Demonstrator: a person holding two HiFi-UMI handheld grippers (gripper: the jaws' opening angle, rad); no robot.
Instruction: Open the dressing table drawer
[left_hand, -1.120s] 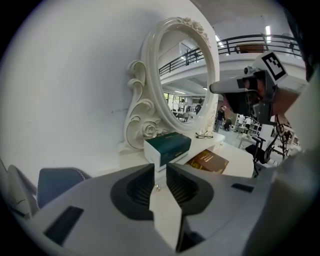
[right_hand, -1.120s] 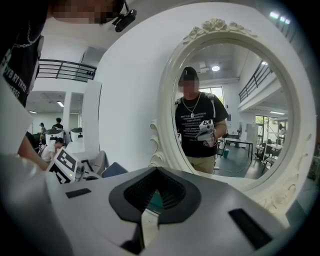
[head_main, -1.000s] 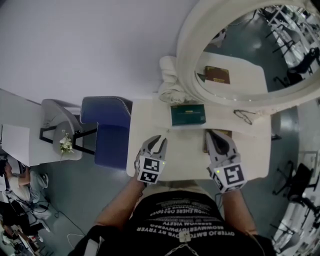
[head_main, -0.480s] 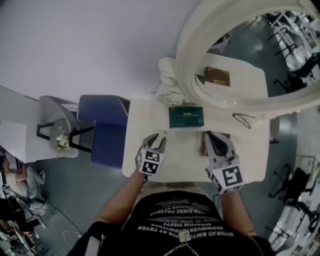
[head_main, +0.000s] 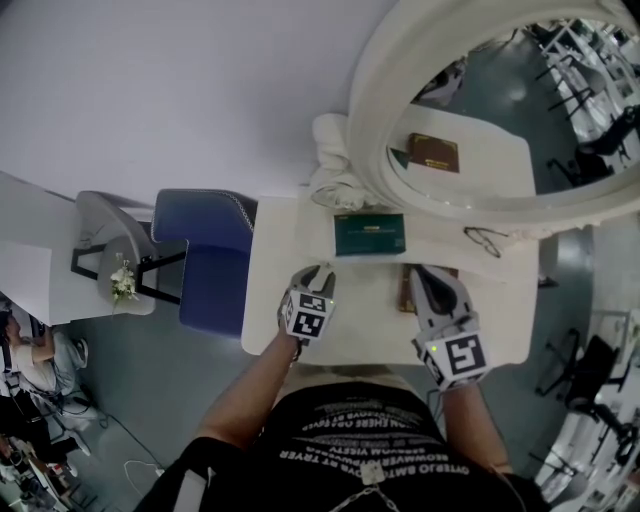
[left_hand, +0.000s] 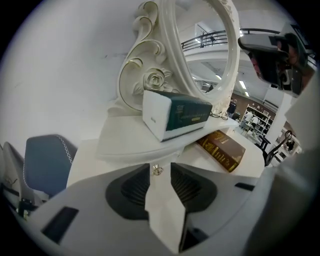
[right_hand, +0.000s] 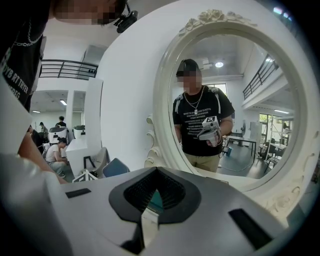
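L gripper (head_main: 316, 276): jaws just opened wide, pads released. Small gold knob (left_hand: 157, 170) is seen between the tips, not pinched. Drawer judged shut: no pulled-out front is seen in head view, and the front itself is mostly hidden behind the L fingers (left_hand: 131, 186). R gripper (right_hand: 153, 172) is clenched tip to tip, nothing held, poised over the table (head_main: 270, 300) right of the L fingers. Box (left_hand: 175, 115) on shelf (left_hand: 120, 142) just beyond L tips; book (left_hand: 222, 150) beyond, to their right. Done: approach & line-up on knob, approx. Left: knob to be gripped, drawer to be pulled out.

Soft, even indoor light; fisheye bending, dark vignetted corners.
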